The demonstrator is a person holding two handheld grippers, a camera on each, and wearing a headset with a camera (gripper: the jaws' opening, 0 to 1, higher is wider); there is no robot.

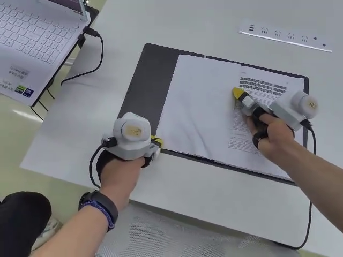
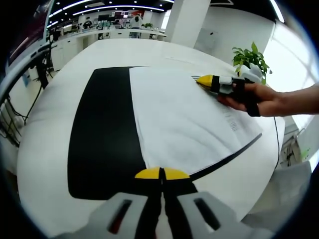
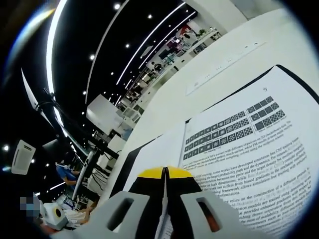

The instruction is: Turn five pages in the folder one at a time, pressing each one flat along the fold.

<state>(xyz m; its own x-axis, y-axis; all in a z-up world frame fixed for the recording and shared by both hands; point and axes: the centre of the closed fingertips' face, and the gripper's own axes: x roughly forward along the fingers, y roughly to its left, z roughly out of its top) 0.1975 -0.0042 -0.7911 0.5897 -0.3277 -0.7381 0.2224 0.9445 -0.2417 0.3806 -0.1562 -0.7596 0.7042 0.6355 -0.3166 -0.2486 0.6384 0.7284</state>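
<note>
Far left in the head view, a white laptop (image 1: 32, 37) with a black cable (image 1: 96, 56) plugged into its side sits on the white table (image 1: 203, 27). The left gripper (image 1: 156, 142) is next: jaws closed tip to tip, the yellow tips resting at the near edge of the open black folder (image 1: 142, 85), right where the corner of the blank page (image 1: 198, 107) ends. Its own view puts the tips (image 2: 162, 174) on that corner against the dark cover (image 2: 99, 134); can't tell whether any paper is nipped between them. The blank page (image 2: 174, 114) lies slightly rumpled across the folder's middle. Right of it, the right gripper (image 1: 238, 93) is also fully closed, with nothing held and its yellow tip down on the paper at the fold. Its own view shows the tips (image 3: 166, 172) sitting on the seam between the blank sheet (image 3: 154, 154) and the printed page (image 3: 249, 149), whose text and rows of small patterned squares are sharp here. In the head view they are a grey block (image 1: 262, 85). The left gripper view catches the right gripper (image 2: 204, 79) from the front and a potted plant (image 2: 249, 57) behind it. A power strip (image 1: 284, 36) lies beyond the folder, far right.
</note>
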